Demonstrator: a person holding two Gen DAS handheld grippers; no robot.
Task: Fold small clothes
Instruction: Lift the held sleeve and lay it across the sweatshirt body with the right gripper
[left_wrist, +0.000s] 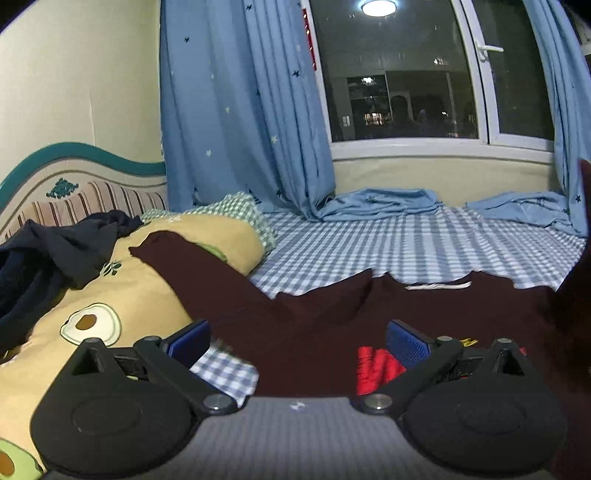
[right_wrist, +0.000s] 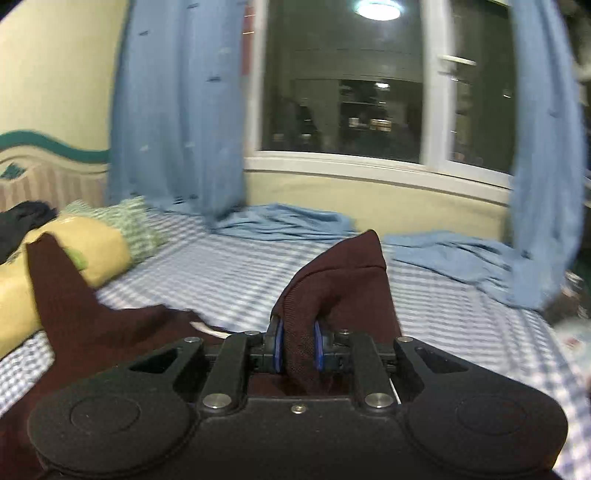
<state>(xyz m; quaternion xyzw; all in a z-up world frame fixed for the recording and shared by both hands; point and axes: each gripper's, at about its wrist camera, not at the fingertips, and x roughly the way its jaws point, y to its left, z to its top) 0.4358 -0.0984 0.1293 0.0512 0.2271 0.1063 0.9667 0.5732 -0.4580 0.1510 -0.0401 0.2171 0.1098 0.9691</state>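
On the blue-checked bedsheet (left_wrist: 424, 243) lies a dark maroon knit garment (left_wrist: 314, 317); left gripper (left_wrist: 297, 341) gapes wide, empty, while right gripper (right_wrist: 298, 349) pinches the garment's raised fold

The dark maroon garment (left_wrist: 295, 317) lies spread on the bed in front of me. It looks like a knitted top. One sleeve (left_wrist: 177, 254) goes toward 10 o'clock and rests on a pillow. At the neck, toward 1 o'clock, a small white label (left_wrist: 437, 285) shows. A red print (left_wrist: 375, 365) is on the cloth near 5 o'clock. The other sleeve (right_wrist: 336, 280) is lifted and stands upright, with its cuff on top.
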